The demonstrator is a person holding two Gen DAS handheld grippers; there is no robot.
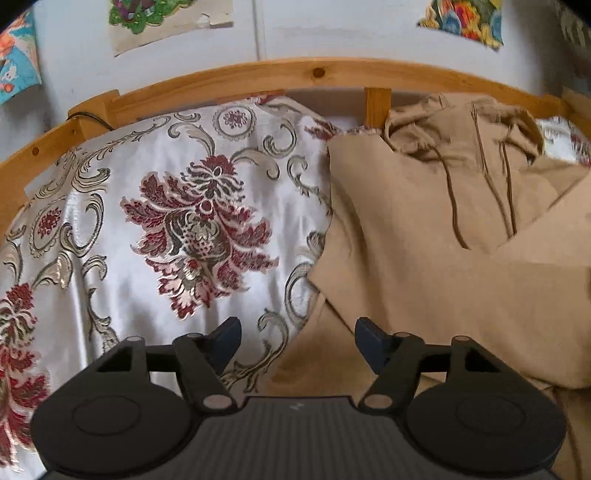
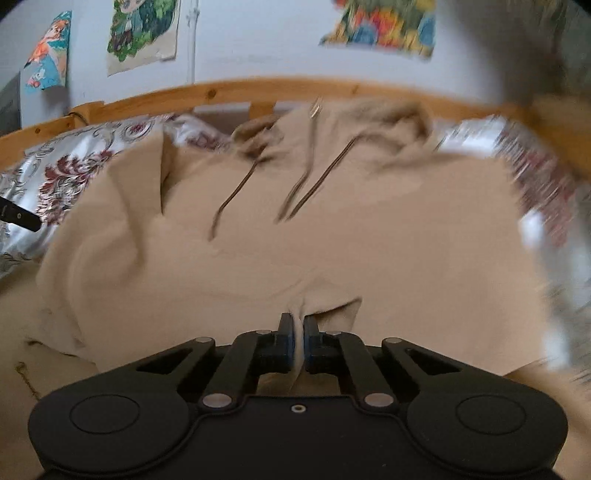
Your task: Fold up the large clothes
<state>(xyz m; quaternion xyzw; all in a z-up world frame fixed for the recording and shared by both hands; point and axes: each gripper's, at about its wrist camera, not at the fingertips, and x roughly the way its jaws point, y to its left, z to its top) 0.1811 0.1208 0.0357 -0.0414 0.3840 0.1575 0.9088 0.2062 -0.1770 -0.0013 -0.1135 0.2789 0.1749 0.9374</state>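
Observation:
A large tan hoodie (image 1: pixel 424 229) with brown drawstrings lies on a floral bedspread (image 1: pixel 147 221), its hood toward the wooden headboard. My left gripper (image 1: pixel 297 345) is open and empty, hovering over the hoodie's left edge where it meets the bedspread. In the right wrist view the hoodie (image 2: pixel 295 229) fills the middle, partly folded over itself. My right gripper (image 2: pixel 298 326) is shut on a pinched fold of the hoodie's fabric. That view is motion-blurred.
A wooden bed rail (image 1: pixel 295 74) curves along the back, with a white wall and colourful posters (image 2: pixel 380 26) behind it. The bedspread (image 2: pixel 66 173) shows left and right of the hoodie. A dark tip of the other gripper (image 2: pixel 18 216) pokes in at the left edge.

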